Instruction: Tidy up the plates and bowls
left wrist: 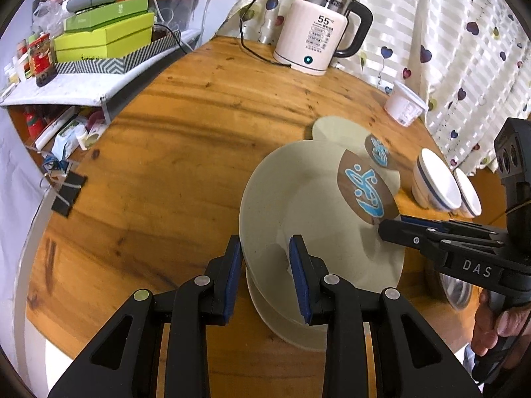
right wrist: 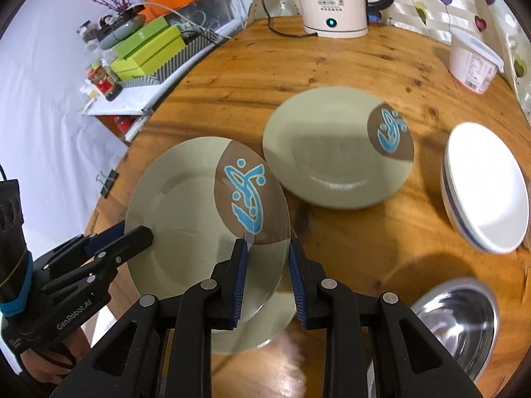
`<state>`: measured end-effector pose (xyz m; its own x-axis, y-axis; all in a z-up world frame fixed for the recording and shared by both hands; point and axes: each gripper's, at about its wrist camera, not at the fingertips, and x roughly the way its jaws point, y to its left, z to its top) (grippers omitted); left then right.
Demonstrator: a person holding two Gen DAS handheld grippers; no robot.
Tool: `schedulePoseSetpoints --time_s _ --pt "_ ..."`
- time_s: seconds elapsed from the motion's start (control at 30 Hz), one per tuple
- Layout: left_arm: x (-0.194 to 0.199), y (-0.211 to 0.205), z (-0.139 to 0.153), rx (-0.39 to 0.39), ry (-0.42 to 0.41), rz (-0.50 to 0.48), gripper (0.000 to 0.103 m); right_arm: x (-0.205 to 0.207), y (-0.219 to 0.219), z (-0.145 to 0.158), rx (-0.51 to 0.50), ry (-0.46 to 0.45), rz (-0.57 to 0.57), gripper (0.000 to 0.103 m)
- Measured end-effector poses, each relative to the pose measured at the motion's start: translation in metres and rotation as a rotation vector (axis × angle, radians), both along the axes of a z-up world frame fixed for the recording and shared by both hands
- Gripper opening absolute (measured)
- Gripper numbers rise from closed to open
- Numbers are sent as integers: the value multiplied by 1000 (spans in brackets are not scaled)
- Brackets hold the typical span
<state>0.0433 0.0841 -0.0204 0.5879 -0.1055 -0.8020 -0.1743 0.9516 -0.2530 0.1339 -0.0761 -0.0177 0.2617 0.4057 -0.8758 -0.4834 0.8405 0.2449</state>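
Observation:
A beige plate with a brown patch and a blue design hangs tilted above the wooden table. My left gripper is shut on its left rim, also seen in the right wrist view. My right gripper is shut on the rim next to the brown patch, and it shows in the left wrist view. The same plate fills the middle of the left wrist view. A second matching plate lies flat on the table just beyond.
Stacked white bowls with a blue stripe sit at the right, a steel bowl at the near right. A kettle and a white tub stand at the back. Green boxes crowd a shelf on the left.

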Motion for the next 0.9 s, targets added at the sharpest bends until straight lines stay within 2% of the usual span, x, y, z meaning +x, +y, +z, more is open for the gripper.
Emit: schedulePoseSetpoints --time_s 0.4,0.9 --pt "-7 -10 -7 12 20 -13 30 -12 -10 -15 -11 39 -12 25" --pt "-5 -14 -17 20 47 -22 30 -15 -9 -19 -45 17 -14 27"
